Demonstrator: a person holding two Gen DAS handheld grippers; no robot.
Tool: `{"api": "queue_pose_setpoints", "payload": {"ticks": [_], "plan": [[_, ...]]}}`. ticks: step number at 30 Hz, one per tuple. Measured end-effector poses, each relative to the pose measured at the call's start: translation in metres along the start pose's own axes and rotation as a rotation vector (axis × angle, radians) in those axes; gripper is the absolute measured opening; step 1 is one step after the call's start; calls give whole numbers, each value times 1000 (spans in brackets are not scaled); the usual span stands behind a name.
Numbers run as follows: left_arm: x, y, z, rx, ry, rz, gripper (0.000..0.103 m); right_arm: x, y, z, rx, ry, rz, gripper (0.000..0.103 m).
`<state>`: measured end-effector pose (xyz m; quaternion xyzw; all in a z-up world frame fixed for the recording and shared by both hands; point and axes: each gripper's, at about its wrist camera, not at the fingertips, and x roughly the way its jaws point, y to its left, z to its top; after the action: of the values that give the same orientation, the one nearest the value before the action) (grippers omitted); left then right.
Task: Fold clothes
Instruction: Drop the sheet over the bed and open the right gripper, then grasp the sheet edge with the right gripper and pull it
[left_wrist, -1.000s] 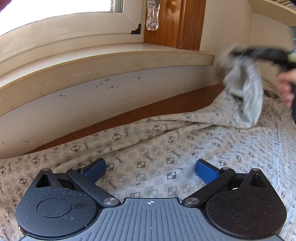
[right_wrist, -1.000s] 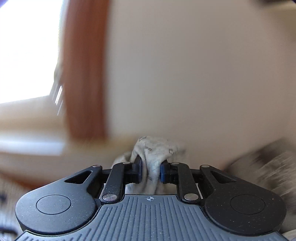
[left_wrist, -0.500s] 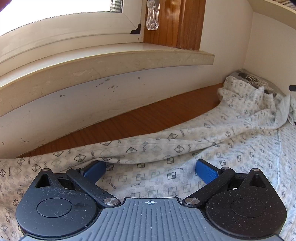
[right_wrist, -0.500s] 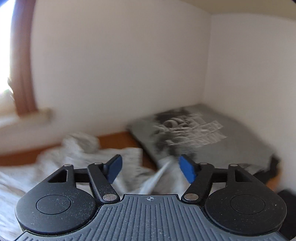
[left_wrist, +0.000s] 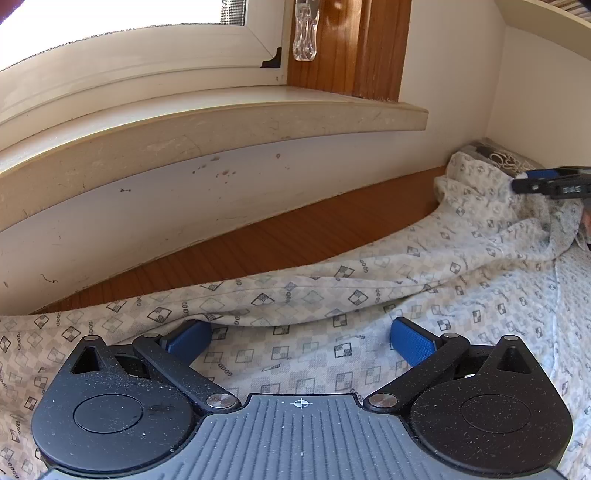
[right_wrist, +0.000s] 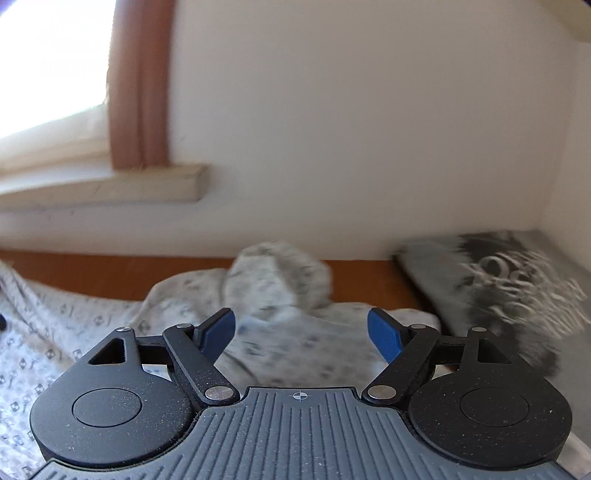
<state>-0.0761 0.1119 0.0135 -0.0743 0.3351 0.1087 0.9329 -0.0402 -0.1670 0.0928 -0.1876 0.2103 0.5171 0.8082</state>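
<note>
A pale grey garment (left_wrist: 332, 295) printed with small checked diamonds lies spread over the wooden surface (left_wrist: 295, 236), one fold running across it. My left gripper (left_wrist: 301, 339) rests low on the cloth, open, its blue pads apart with flat fabric between them. In the right wrist view the same garment (right_wrist: 273, 280) is bunched into a rumpled end. My right gripper (right_wrist: 301, 328) hovers open just above that bunch, holding nothing. The right gripper's fingers (left_wrist: 554, 184) also show at the right edge of the left wrist view, over the bunched end.
A folded dark grey shirt with a white print (right_wrist: 509, 280) lies in the corner to the right. A window sill (left_wrist: 221, 125) juts out above the wall behind the surface. White walls close in the back and right side.
My right gripper let go of the bunched cloth it held up a second ago; the cloth dropped onto the surface. The gripper opened and swung down toward it. The left gripper stayed put.
</note>
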Motion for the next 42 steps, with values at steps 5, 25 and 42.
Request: {"api": "queue_pose_setpoints", "payload": {"ticks": [5, 25, 42], "plan": [[0, 0, 0, 2, 1, 2, 103, 27, 17, 11, -50, 122, 39, 59], [2, -2, 0, 15, 5, 9, 103, -8, 73, -2, -126, 4, 33, 56], [1, -1, 1, 12, 4, 6, 103, 27, 154, 21, -355, -43, 82, 7]]}}
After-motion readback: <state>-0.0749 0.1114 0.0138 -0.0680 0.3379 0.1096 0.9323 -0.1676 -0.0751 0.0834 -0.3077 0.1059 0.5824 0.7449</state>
